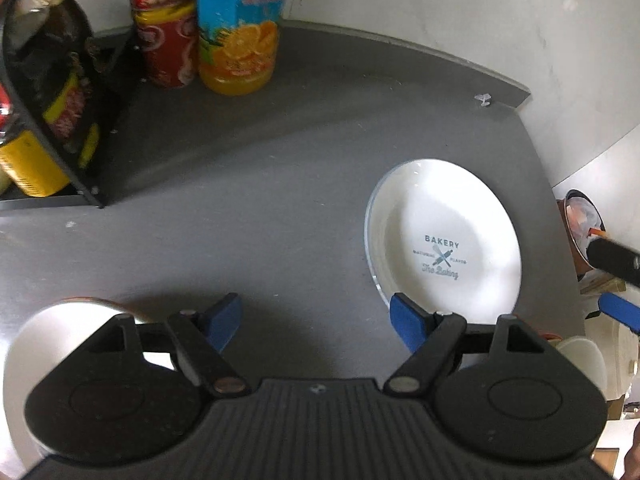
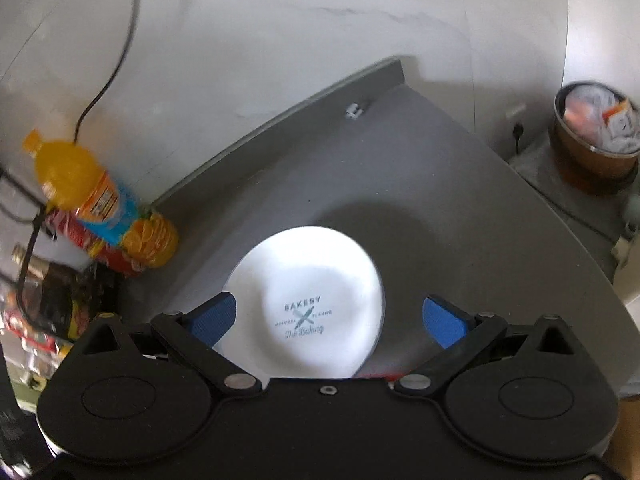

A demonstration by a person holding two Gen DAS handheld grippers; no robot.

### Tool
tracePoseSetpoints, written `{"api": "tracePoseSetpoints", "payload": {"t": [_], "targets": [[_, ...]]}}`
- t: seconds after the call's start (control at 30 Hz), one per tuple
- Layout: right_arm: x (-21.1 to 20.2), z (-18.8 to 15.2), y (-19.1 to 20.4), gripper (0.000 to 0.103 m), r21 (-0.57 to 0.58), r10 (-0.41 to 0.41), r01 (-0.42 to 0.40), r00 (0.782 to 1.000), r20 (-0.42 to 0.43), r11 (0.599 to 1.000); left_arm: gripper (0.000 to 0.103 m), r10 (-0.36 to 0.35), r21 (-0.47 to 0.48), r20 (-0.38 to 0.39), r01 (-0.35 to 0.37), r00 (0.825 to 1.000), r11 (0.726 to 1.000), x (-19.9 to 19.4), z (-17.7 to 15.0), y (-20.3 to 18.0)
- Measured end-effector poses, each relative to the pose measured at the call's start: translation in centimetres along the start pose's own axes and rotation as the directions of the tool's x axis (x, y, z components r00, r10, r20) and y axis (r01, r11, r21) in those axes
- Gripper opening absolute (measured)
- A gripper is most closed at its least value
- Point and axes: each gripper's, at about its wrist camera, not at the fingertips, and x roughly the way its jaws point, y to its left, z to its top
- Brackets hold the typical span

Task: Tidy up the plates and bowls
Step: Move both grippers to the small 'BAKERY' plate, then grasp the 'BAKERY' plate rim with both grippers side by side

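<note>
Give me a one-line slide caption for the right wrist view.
Open right gripper poised over a white Bakery plate on the grey counter, orange juice bottle at left.

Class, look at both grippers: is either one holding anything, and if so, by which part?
Nothing is held. The left gripper and right gripper are both open above the plate.

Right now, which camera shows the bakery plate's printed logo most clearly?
The left wrist view: the bakery plate is sharp there and its logo reads clearly, though a blue pad covers its near rim. In the right wrist view the plate sits centred but overexposed, the print blurrier.
</note>
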Motion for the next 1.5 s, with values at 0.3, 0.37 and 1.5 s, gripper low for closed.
{"api": "tracePoseSetpoints", "payload": {"t": [0.3,0.37,1.5], "targets": [[4.1,2.1,-0.9,0.090,-0.016,-0.013,0.010,0.989,-0.146,1.000,0.079,-0.030,0.028,-0.031,0.031,0.999,0.999,3.3,1.8,-2.7],[5.0,2.3,-0.7,0.088,-0.032,-0.013,0.008,0.984,-0.178,0.999,0.079,-0.015,0.023,-0.031,0.015,0.999,1.000,3.7,2.3,-2.9],[11.4,2.6,-3.9,0.014,-0.026,0.047,-0.063,0.912,-0.409,0.998,0.016,-0.021,-0.113,-0.076,0.012,0.997,0.994,8.1,3.8,-3.9]]}}
